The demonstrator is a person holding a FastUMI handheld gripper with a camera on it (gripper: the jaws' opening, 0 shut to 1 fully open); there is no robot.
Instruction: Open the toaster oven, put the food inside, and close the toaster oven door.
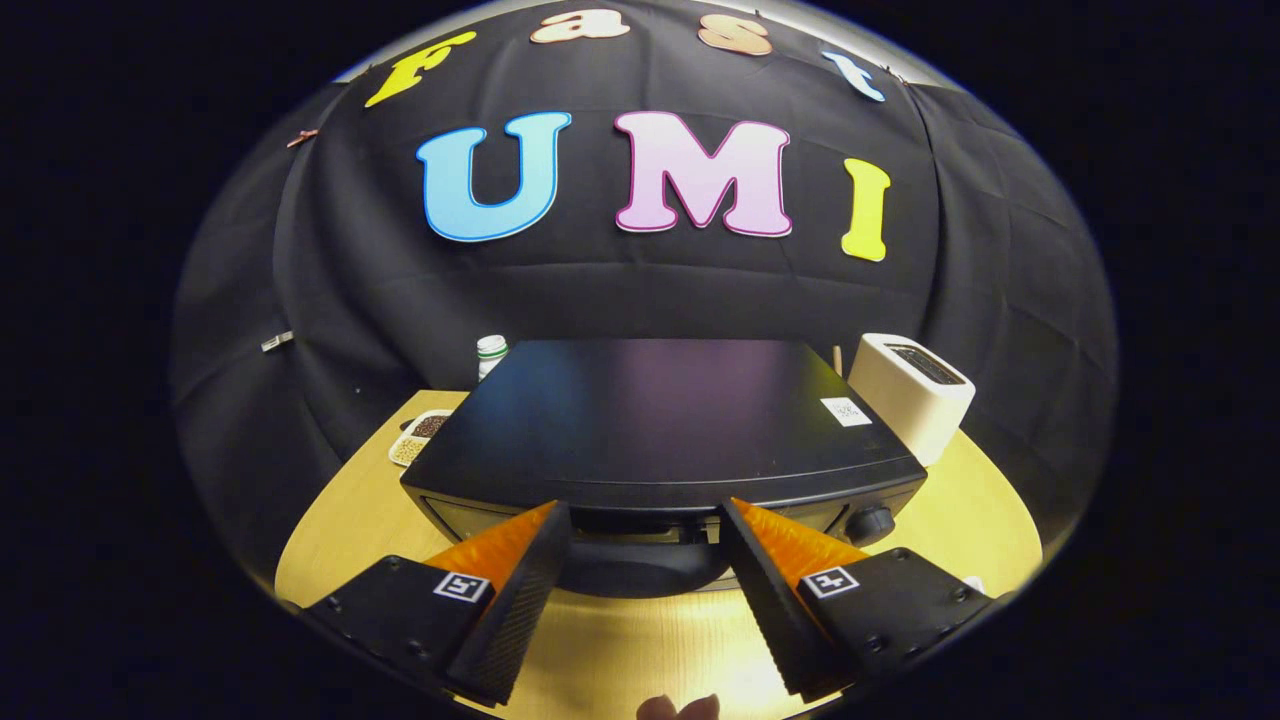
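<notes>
Sitting squarely on the pale wooden worktop (350, 520), the black toaster oven (660, 420) faces the gripper (645, 520), its flat glossy top seen from above and its front edge just ahead of the fingertips. A dark rounded part of its front, low at the middle, shows in the gap between the two fingers, though whether this is a handle or the door cannot be told. A round knob (870, 522) sits at the front's right end, and a small white sticker (846, 411) lies on the right of the top. The gripper is spread wide with nothing in its hold; its orange-backed fingers (520, 570) stand apart to either side of that dark part. Beyond the oven to the right stands a white toaster (910, 395). To the left, a tray of food (418, 436) lies beside the oven, and a white bottle (490, 354) stands behind it.
</notes>
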